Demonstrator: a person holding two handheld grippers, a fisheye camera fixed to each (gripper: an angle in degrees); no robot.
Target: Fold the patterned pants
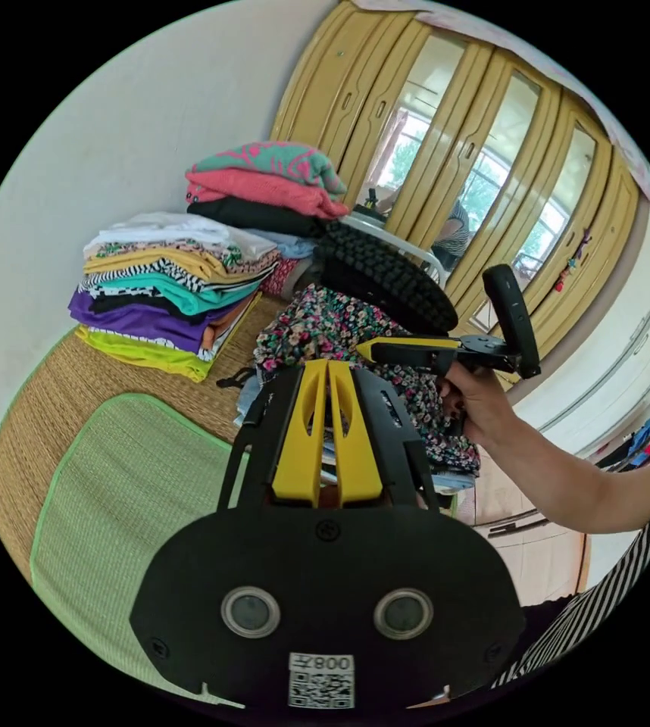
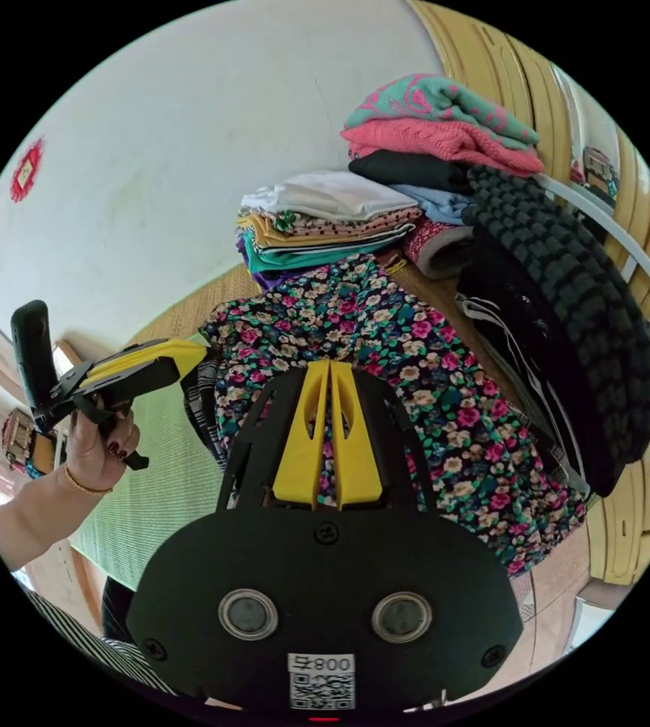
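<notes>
**Floral pants still in the heap, both grippers empty**

Pale wall [image 1: 113, 129] and yellow-framed glazed doors [image 1: 446, 151] form the backdrop. Below them lies a woven straw mat [image 1: 52, 401] with a green mat [image 1: 128, 485] laid on top.

Largest item on the mat: a stack of folded clothes [image 1: 166, 295] against the wall, with a second pile beside it topped by a pink knit [image 1: 264, 189] and a teal-and-pink one [image 2: 431, 102]. A black nubbly garment [image 2: 567, 303] hangs over a white rail [image 2: 628, 242].

Task item: patterned pants [image 2: 385, 363], dark fabric with a small floral print, lying rumpled on the unsorted heap, between the folded stack and the black garment. Not yet spread out.

Left gripper [image 1: 329, 371]: yellow jaws closed together, nothing between them, raised above the green mat. Right gripper [image 2: 329, 371]: jaws likewise pressed tip to tip, empty, hovering just over the floral cloth. In the left gripper view, the person's hand [image 1: 476, 401] holds the right tool near the heap.

Handling judgement: cloth looks thin, light and limp, and it will sag and bunch when lifted. Waistband not identifiable in the crumple. Best bet is to pinch an outer edge, lift clear, then find the waistband corners before laying flat on the green mat.
</notes>
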